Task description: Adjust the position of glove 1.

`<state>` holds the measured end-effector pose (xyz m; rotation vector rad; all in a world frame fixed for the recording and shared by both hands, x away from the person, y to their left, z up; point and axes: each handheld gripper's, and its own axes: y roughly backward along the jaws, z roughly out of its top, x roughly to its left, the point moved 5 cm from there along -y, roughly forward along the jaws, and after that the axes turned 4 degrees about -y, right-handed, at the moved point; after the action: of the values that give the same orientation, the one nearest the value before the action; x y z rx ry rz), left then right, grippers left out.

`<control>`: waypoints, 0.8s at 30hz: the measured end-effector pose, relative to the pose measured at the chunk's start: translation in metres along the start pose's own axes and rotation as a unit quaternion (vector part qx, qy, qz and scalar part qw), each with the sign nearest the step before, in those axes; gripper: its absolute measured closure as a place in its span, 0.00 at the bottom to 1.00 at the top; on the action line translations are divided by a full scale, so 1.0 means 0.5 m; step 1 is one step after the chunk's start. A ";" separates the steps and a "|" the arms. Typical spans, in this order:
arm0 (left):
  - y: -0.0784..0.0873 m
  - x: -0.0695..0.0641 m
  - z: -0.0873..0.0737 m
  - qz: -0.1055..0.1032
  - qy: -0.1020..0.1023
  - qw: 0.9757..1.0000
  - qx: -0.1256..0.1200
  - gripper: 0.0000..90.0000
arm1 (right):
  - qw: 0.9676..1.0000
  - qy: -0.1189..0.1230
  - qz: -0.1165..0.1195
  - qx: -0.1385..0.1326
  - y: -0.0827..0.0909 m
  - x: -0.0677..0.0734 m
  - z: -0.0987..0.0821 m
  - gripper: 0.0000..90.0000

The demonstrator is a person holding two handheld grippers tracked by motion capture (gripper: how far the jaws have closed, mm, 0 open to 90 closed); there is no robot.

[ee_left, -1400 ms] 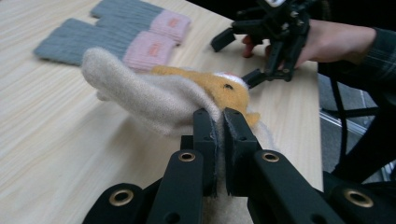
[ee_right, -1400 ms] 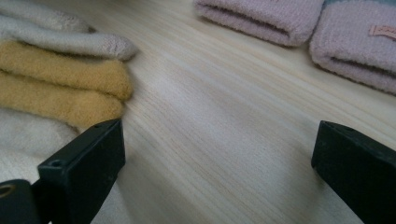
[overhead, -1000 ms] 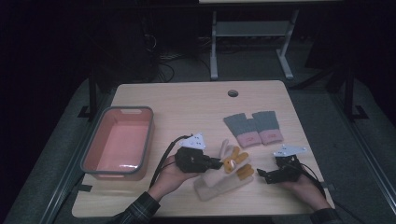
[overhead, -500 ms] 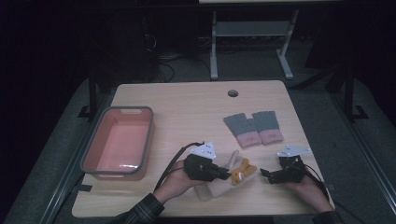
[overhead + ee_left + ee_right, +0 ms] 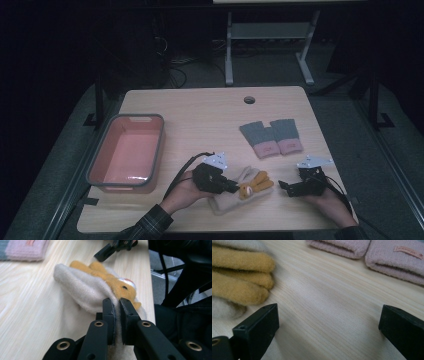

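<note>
Cream mitten (image 5: pixel 82 290) with orange plush animal, pinched by left gripper (image 5: pixel 117 305)

We observed a beige fleece glove (image 5: pixel 235 197) with an orange plush animal figure (image 5: pixel 255 184) on its upper side, lying flat near the front edge of the table (image 5: pixel 200 107). In the left gripper view, a fold of its beige fabric (image 5: pixel 85 290) was bunched up beside the figure's orange head (image 5: pixel 122 287), which bore a small dark eye.
</note>
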<state>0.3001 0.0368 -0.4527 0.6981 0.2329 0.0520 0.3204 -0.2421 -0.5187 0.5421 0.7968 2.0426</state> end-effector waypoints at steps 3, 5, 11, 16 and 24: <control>-0.001 0.005 -0.008 0.004 0.002 1.000 0.014 0.91 | 1.000 0.000 0.000 0.000 0.000 0.000 0.000 0.03; -0.006 0.004 -0.012 0.001 0.000 1.000 0.025 0.90 | 1.000 0.000 0.000 0.000 0.000 0.000 0.000 0.03; -0.017 0.004 -0.019 0.009 -0.004 0.999 0.037 0.84 | 1.000 0.000 0.000 0.000 0.000 0.000 0.000 0.03; -0.022 0.007 -0.025 0.028 -0.007 0.998 0.051 0.71 | 1.000 0.001 0.000 0.000 0.000 0.000 0.000 0.03; -0.015 0.010 -0.020 0.057 0.019 0.997 0.050 0.24 | 1.000 0.001 0.000 0.000 0.000 0.000 0.000 0.03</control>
<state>0.3023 0.0381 -0.4658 0.8097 0.2324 0.1642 0.3205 -0.2422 -0.5188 0.5401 0.7982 2.0435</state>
